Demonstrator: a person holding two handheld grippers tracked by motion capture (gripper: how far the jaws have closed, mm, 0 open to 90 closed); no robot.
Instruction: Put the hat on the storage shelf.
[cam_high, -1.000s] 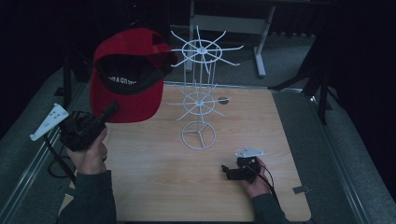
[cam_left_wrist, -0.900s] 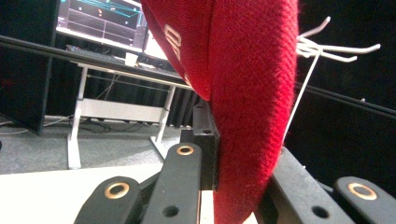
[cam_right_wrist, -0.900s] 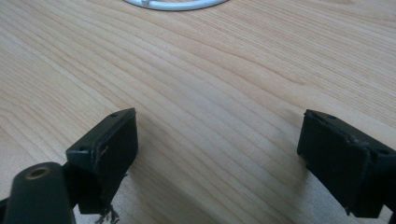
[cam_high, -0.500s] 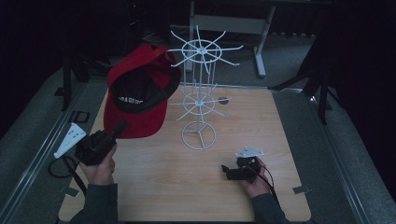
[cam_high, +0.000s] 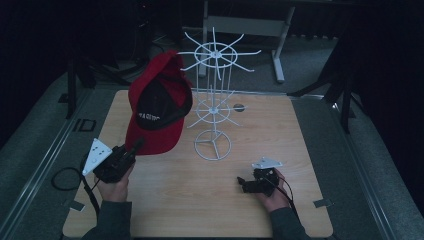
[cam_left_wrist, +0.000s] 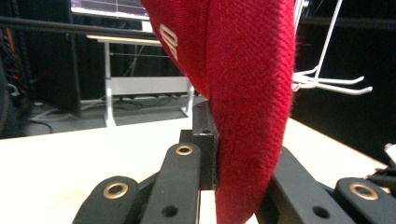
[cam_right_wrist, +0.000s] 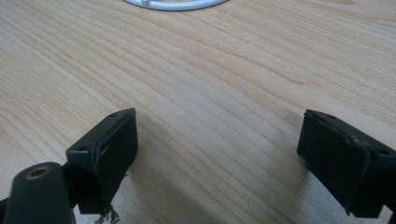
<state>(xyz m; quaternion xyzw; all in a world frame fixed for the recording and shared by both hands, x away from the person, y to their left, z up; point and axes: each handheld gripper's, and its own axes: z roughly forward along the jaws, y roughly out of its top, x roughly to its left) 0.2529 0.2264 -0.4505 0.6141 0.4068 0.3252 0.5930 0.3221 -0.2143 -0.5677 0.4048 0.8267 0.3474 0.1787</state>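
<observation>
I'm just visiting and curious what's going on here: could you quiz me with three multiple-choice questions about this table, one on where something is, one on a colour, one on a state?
1. Where does the white wire rack stand?
A. On the wooden table, near its middle
B. On the floor beside the table
C. In the person's right hand

2. What colour is the outside of the cap?
A. Blue
B. Red
C. Green

3. How do the jaws of the right gripper stand?
A. Shut on the cap
B. Shut on the rack
C. Open, with nothing between them

Answers: 1 A, its round base rests on the wood; 2 B, the red fabric shows clearly where the left gripper clamps the brim; 3 C, bare table shows between its two parted jaws.
</observation>
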